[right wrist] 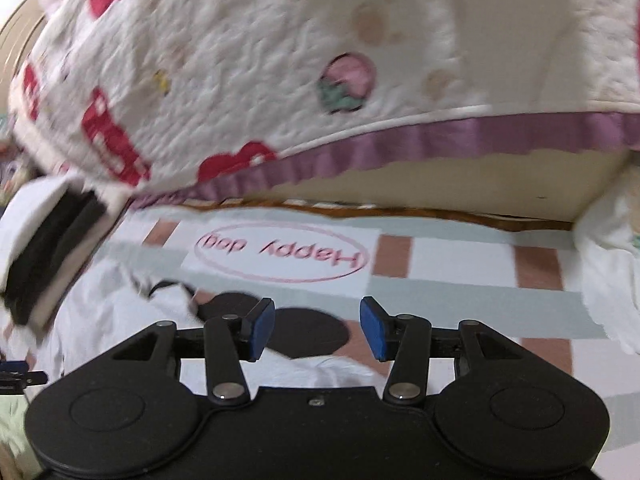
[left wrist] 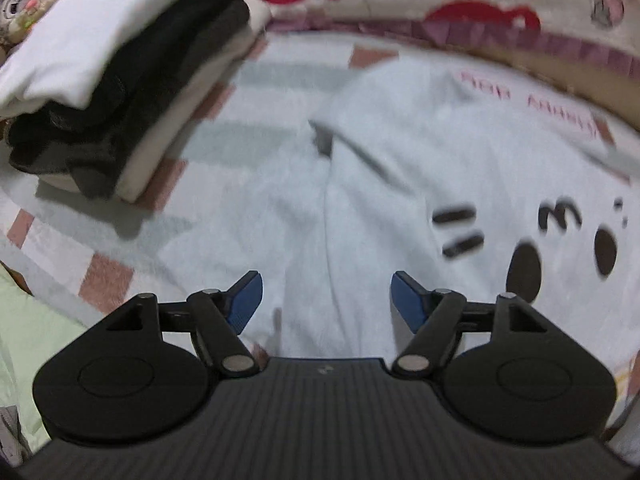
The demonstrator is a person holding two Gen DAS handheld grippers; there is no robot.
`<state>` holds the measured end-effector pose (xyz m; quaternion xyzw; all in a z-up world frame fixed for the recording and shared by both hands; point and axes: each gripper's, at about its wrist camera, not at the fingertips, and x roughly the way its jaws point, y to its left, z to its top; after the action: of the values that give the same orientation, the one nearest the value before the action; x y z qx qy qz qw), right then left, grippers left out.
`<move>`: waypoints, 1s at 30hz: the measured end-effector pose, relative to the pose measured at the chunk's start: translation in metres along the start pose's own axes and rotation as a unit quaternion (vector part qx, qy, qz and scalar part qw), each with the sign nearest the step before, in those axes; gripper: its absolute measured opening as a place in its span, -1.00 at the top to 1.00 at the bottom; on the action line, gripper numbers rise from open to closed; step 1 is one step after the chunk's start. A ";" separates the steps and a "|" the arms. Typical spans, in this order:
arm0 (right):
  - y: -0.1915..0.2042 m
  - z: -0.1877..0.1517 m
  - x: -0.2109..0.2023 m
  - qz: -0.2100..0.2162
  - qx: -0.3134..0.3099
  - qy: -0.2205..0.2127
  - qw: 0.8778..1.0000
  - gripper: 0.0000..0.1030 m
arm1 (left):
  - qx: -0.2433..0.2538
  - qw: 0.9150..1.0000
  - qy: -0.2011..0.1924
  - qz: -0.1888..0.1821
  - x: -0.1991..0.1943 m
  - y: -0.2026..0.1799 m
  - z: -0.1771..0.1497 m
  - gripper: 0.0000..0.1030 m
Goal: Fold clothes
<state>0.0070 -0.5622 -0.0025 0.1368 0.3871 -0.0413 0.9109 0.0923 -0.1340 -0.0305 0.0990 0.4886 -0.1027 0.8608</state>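
A white garment [left wrist: 360, 184] with dark cartoon marks lies spread on the checked bed cover [right wrist: 460, 264], flat enough to be worked on, with a crease down its middle. At the far left a stack of folded clothes [left wrist: 120, 92], white and black, sits apart, likely keeping finished pieces clear of the working area. The left gripper [left wrist: 326, 300] hovers over the garment, fingers wide apart and empty; the right gripper [right wrist: 317, 328] likewise holds nothing, fingers spread above the garment's edge.

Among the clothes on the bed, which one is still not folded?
The white shirt with black face print, lying spread flat before the left hand-held gripper. The other garments sit folded in the stack, white and black layers, to its left.
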 end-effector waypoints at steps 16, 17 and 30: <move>-0.040 -0.034 0.001 0.013 0.141 0.109 0.984 -0.22 | -0.040 0.989 0.126 -0.072 0.032 -0.015 -0.038 -0.41; -0.045 -0.038 0.001 0.023 0.160 0.121 0.979 -0.23 | -0.043 0.989 0.124 -0.073 0.031 -0.013 -0.038 -0.41; -0.062 -0.109 0.035 0.158 0.351 0.291 0.876 -0.31 | -0.037 0.997 -0.010 0.062 0.039 0.004 -0.010 0.15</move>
<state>-0.0551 -0.5900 -0.1132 0.5132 0.5679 0.0119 0.6435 0.1049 -0.1308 -0.0693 0.0959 0.4764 -0.0321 0.8734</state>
